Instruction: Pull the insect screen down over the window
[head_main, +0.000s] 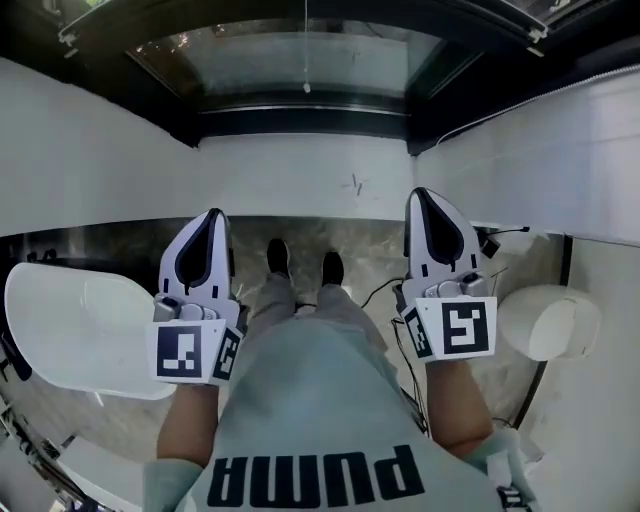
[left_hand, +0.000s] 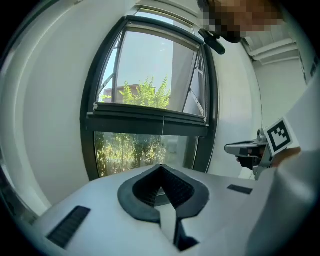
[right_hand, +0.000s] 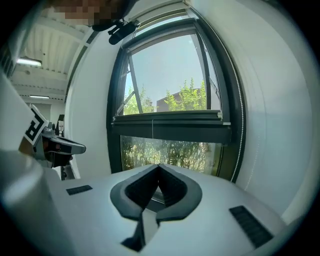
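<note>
A dark-framed window (left_hand: 150, 100) stands ahead of me, with greenery behind its glass. A dark horizontal bar (left_hand: 150, 120) crosses it at mid-height, and a thin pull cord (left_hand: 163, 125) hangs from the bar's middle. The head view shows the cord's end (head_main: 306, 88) dangling before the glass. My left gripper (head_main: 215, 218) and right gripper (head_main: 418, 195) are held side by side in front of my body, well short of the window. Both are shut with nothing between the pads. The same bar (right_hand: 170, 120) and cord (right_hand: 152, 131) appear in the right gripper view.
A white wall (head_main: 300, 175) runs under the window. On the marble floor lie cables (head_main: 385, 290), a white oval object (head_main: 70, 330) at left and a white rounded object (head_main: 545, 320) at right. A bead chain (right_hand: 243, 135) hangs along the window's right side.
</note>
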